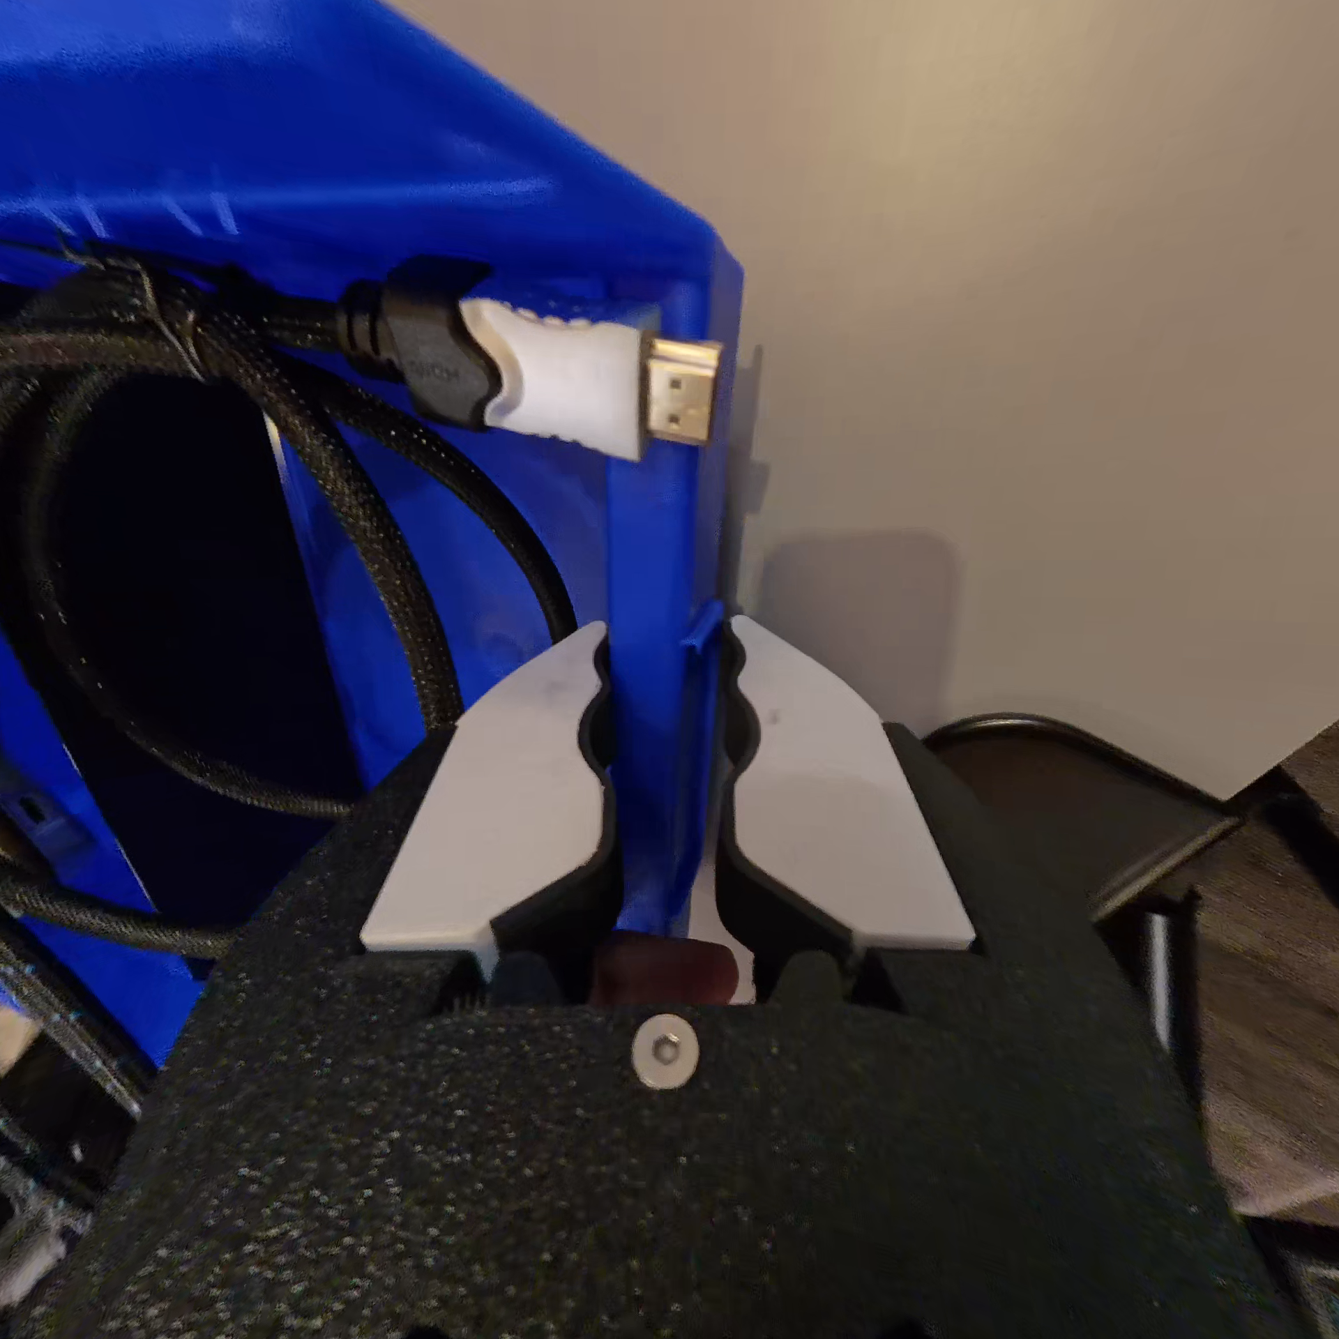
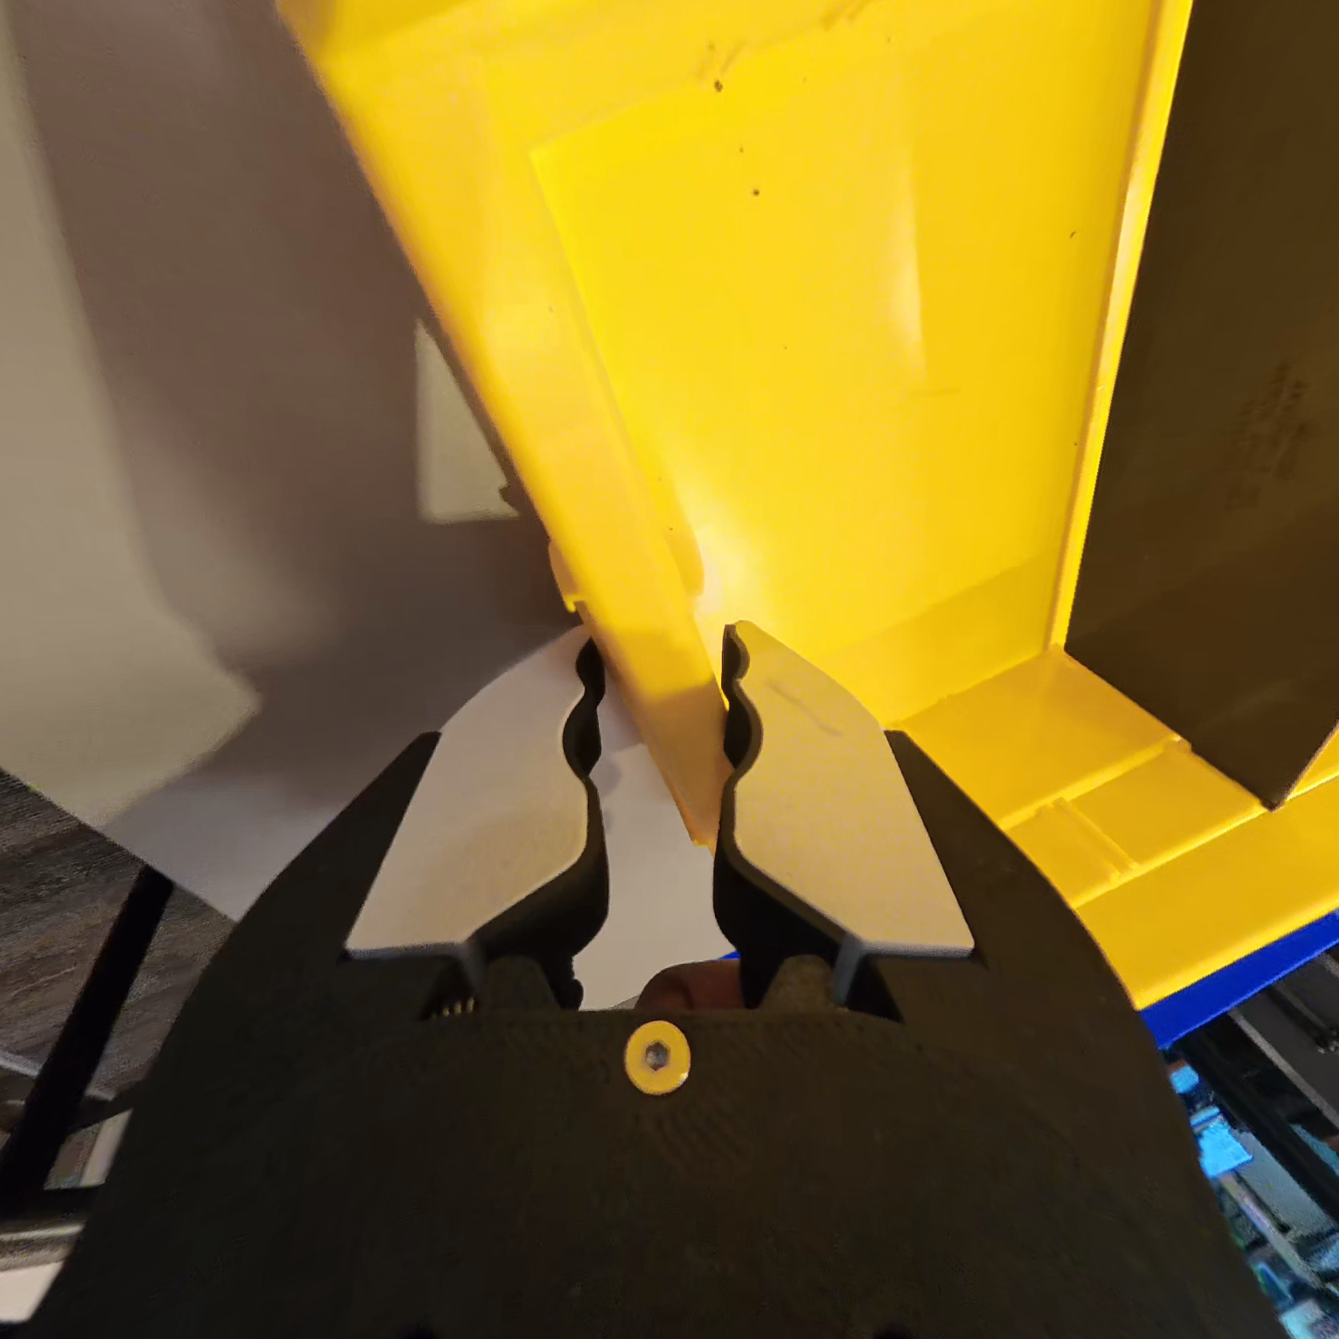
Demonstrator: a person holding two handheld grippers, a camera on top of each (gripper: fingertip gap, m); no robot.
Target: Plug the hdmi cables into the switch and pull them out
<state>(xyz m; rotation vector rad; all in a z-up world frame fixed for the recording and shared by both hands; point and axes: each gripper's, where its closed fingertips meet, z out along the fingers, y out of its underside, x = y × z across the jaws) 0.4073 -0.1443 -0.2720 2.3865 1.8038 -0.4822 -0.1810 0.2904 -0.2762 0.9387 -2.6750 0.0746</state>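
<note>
In the left wrist view my left gripper (image 1: 666, 652) is shut on the side wall of a blue bin (image 1: 652, 551), one finger inside and one outside. In the bin lies a coiled black braided hdmi cable (image 1: 348, 507). Its white and black plug (image 1: 558, 377) with a gold tip rests against the wall above my fingertips. In the right wrist view my right gripper (image 2: 661, 645) is shut on the side wall of a yellow bin (image 2: 797, 326). A dark grey box (image 2: 1232, 362) stands inside the yellow bin at the right. I cannot tell if it is the switch.
A beige wall (image 1: 1014, 290) is behind both bins. A black tray (image 1: 1050, 782) lies to the right of the blue bin on a dark wood-grain surface (image 1: 1268, 1014). A blue bin edge (image 2: 1232, 978) shows below the yellow bin. Black frame bars (image 2: 80, 1014) stand at lower left.
</note>
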